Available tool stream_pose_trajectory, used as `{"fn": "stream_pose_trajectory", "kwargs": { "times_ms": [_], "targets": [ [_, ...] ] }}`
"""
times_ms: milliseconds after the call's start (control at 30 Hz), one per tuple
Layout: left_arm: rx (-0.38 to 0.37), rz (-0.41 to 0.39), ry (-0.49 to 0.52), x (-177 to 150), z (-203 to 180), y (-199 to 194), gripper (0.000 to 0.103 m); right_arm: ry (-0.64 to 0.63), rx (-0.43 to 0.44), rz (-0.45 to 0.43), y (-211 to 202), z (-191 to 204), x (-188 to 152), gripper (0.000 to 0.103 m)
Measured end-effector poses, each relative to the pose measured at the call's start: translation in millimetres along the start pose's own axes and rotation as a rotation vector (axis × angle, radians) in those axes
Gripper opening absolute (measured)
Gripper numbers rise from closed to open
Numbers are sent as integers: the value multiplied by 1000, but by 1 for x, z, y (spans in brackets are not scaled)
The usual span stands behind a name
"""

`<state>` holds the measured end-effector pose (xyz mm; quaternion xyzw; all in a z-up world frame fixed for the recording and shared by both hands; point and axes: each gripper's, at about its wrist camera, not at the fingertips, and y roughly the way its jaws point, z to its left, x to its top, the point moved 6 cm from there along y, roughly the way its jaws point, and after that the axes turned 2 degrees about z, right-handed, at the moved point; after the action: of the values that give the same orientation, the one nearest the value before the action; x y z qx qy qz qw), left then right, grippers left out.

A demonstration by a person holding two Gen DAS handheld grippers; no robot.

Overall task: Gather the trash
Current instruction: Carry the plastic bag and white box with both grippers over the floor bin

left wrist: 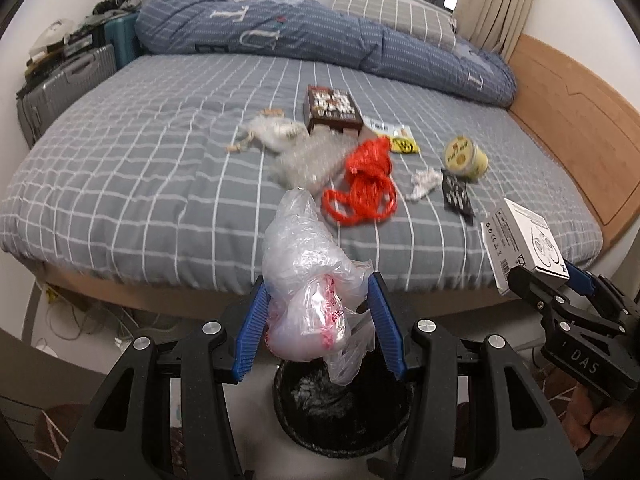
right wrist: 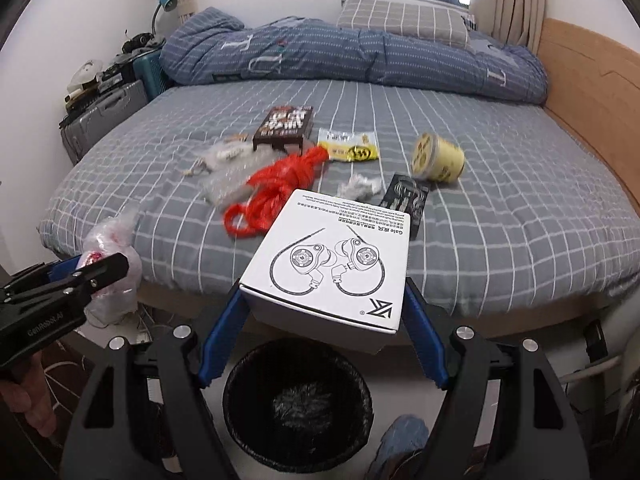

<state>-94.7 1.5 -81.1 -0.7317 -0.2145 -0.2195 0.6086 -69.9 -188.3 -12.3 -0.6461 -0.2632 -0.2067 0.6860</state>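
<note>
Your left claw (left wrist: 320,324) holds a crumpled clear bag (left wrist: 308,280) between its blue pads; how far the pads press in is hidden by the plastic, and the red print on the bag is too blurred to read. The bag stands with its long axis upward, its loose tail hanging down over the black bin (left wrist: 340,408), which sits on the floor just before the bed edge. The near part of the bin is cut off behind the claw. Your right claw (right wrist: 324,320) grips a white box (right wrist: 332,260) by its two sides; the box lies flat, with its long axis pointing away from you toward the bed, and it is above the far rim of the bin (right wrist: 296,400). Its far end covers a part of the bed (right wrist: 500,216) behind it. On the bed the rest lies near together in the middle: a red bag (left wrist: 366,184), a brown box (left wrist: 332,110), a yellow tin (left wrist: 466,159) on its side, a yellow packet (right wrist: 352,148), a black packet (left wrist: 458,196), a white paper ball (right wrist: 358,186) and some clear wrapping (left wrist: 308,160) that is hard to make out. The left part of the bed is free, and a folded quilt (left wrist: 320,36) fills the far side.
</note>
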Motion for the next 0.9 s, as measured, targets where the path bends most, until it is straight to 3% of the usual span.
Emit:
{"fn": "stream_pose_trajectory", "kwargs": {
  "times_ms": [900],
  "targets": [
    [50, 210, 5, -96, 14, 105, 49, 35, 1, 255, 106, -10, -100, 72]
  ]
}}
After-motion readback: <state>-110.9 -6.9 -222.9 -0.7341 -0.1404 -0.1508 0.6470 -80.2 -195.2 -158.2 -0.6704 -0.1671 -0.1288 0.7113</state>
